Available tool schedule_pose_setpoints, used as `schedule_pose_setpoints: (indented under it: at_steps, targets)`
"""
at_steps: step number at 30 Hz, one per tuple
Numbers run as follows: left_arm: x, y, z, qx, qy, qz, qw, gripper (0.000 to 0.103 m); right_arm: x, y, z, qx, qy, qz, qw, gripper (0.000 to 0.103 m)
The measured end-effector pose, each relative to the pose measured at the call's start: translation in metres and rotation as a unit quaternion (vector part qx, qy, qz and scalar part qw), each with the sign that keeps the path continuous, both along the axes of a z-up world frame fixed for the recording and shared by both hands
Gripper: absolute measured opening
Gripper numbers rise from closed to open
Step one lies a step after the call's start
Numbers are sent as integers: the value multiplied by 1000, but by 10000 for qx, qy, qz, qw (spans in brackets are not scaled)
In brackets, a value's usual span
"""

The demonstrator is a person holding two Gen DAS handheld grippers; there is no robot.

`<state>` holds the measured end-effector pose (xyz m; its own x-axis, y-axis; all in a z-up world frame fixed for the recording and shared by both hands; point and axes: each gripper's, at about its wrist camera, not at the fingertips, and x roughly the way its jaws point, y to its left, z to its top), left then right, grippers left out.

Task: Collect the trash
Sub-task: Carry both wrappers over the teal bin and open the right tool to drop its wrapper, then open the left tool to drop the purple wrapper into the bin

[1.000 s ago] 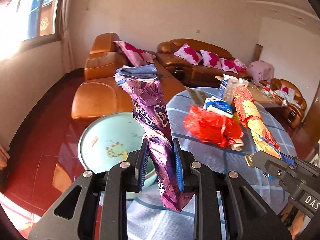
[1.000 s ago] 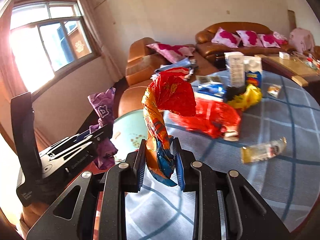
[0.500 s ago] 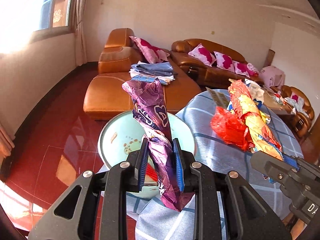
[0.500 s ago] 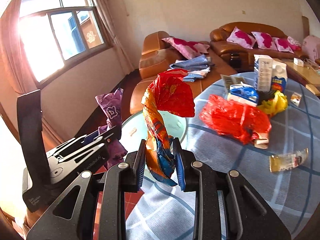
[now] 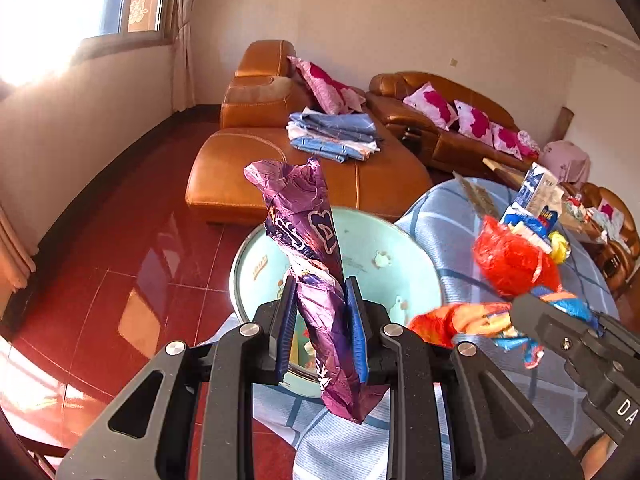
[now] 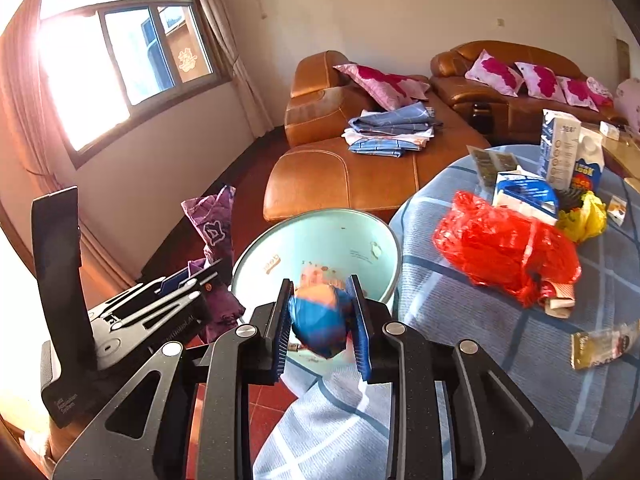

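My left gripper (image 5: 320, 328) is shut on a crumpled purple snack wrapper (image 5: 308, 240) that stands upright between its blue pads. It hangs over the near rim of a pale turquoise basin (image 5: 416, 280) on the floor beside the table. My right gripper (image 6: 323, 322) is shut on an orange, red and blue snack bag (image 6: 320, 318), which now droops forward toward the basin (image 6: 376, 256) and looks blurred. In the left wrist view that bag (image 5: 460, 322) points left from the right gripper (image 5: 588, 328). The left gripper (image 6: 192, 280) with its purple wrapper (image 6: 214, 232) shows at the left of the right wrist view.
A round table with a blue checked cloth (image 6: 500, 340) holds a red plastic bag (image 6: 504, 248), milk cartons (image 6: 568, 152), a yellow bag (image 6: 584, 220) and a clear wrapper (image 6: 600, 346). Orange leather sofas (image 5: 304, 176) with folded cloths stand behind. The floor (image 5: 120, 260) is red tile.
Both grippers moved left, off the table and toward the basin. The orange bag tipped from upright to drooping forward over the basin. The purple wrapper stays upright in the left grip.
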<state>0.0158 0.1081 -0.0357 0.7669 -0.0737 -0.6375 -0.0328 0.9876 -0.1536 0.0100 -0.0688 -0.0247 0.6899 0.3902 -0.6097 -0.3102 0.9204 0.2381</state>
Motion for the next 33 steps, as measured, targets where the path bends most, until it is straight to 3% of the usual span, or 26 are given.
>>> schedule_pose_setpoints:
  at_steps: [16,20,22,25,27,28,30,33]
  targets:
    - [45,2,-33,36,514,-33,9987,24,69,13,-20,296,388,-32,9988,28]
    - [52,0,-39,85,604,-27,9981,28,75,9,-25,508,431,-162,9976,49]
    - [53,0,-42,190,629,1,9978,34,73,6,-27,511,427,-235,9975,49]
    - [54,1,-45,284,652,77,9974,52,69,-1,-28,457,394,-378,9975,49]
    - [53,1,-45,316,657,162,9972,72,63,-3,-26,363,309,-450,9978,50]
    - [52,2,-44,326,644,200,9972,75,59,-3,-25,290,252,-495,9980,51]
    - [49,1,-41,391,595,253,9971,81,53,-5,-25,183,151,-594,9980,65]
    - [45,-1,-36,577,520,334,9964,86,44,-11,-23,107,57,-699,9975,66]
